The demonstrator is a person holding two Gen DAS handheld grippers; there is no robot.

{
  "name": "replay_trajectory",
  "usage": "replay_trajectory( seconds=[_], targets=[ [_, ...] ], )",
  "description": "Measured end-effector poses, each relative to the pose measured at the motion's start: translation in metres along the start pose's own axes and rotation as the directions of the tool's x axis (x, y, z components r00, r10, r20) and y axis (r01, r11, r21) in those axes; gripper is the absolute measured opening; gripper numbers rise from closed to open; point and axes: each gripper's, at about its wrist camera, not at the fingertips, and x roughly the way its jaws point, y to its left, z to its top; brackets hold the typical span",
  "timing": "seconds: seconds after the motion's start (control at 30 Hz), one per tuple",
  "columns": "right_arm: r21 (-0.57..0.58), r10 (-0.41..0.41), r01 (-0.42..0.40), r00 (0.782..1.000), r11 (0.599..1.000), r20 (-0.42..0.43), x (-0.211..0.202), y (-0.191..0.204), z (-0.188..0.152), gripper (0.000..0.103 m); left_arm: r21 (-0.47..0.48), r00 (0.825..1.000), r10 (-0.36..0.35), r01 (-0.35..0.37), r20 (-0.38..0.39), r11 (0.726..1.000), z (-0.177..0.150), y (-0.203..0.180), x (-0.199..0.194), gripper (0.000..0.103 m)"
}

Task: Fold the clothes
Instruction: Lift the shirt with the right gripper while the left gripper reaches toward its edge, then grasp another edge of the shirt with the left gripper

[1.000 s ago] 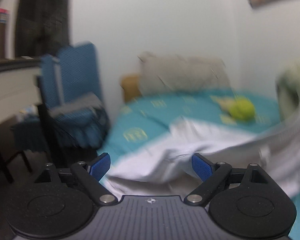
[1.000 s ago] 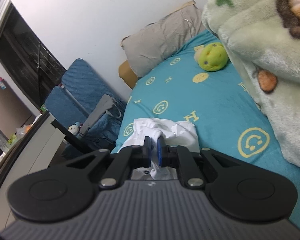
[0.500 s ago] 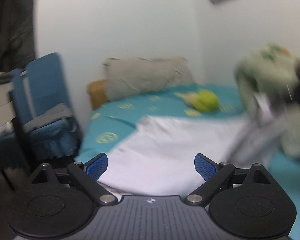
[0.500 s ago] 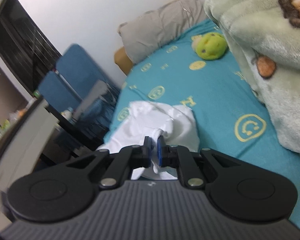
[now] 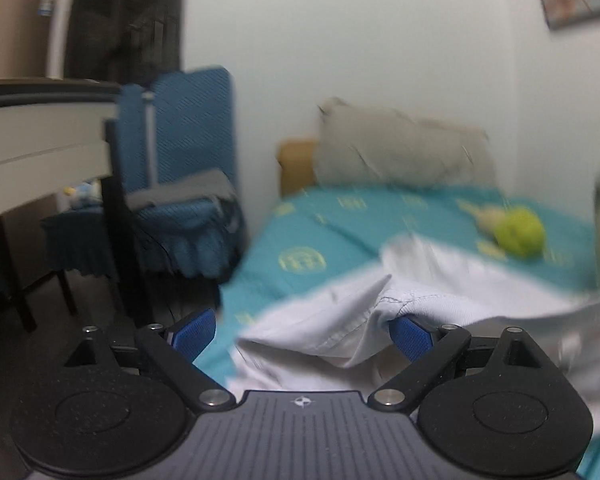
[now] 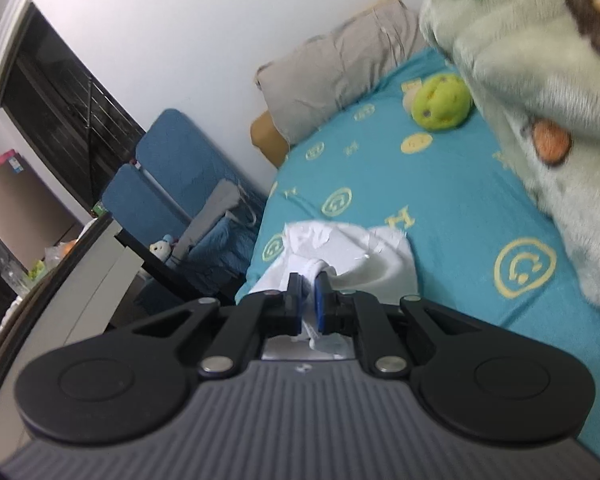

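Note:
A white garment (image 5: 380, 320) lies crumpled on the teal bed sheet (image 5: 340, 220), near the bed's left edge. My left gripper (image 5: 302, 334) is open, its blue pads wide apart, and a fold of the white cloth hangs over the right pad (image 5: 410, 336). In the right wrist view the same white garment (image 6: 364, 256) is bunched up, and my right gripper (image 6: 308, 300) is shut on a pinch of it, holding it above the sheet (image 6: 440, 200). The cloth trails down from the pads to the bed.
A grey pillow (image 6: 340, 68) and a green plush toy (image 6: 442, 102) lie at the head of the bed. A pale green fleece blanket (image 6: 540, 80) is heaped on the right. Left of the bed stand a blue folding chair (image 5: 184, 184) and a white desk (image 5: 40, 144).
The left wrist view has swung left and closer to the garment; a fold now rests over its right pad. The right gripper stays shut on the cloth and has shifted slightly.

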Motion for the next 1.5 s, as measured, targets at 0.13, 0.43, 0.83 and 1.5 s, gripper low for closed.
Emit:
replay_trajectory(
  seconds=[0.13, 0.43, 0.83, 1.5],
  targets=[
    [0.009, 0.017, -0.016, 1.000, 1.000, -0.020, 0.002, 0.004, -0.004, 0.010, 0.004, 0.999, -0.035, 0.035, -0.009, 0.999, 0.006, 0.006, 0.001, 0.095],
    [-0.131, 0.035, -0.034, 0.999, 0.991, -0.001, 0.002, 0.021, -0.009, 0.009, -0.026, 0.992, -0.059, 0.056, -0.113, 0.998, 0.005, -0.003, 0.028, 0.033],
    [-0.278, -0.152, 0.119, 0.983, 0.953, -0.100, 0.035, 0.036, -0.049, 0.019, -0.093, 0.977, -0.201, 0.207, 0.069, 0.974, 0.044, 0.012, -0.027, 0.006],
    [-0.368, -0.354, 0.414, 0.909, 0.833, 0.220, 0.028, 0.064, -0.071, 0.065, -0.228, 0.957, -0.185, 0.237, 0.225, 0.945, 0.069, 0.033, -0.099, 0.006]
  ],
)
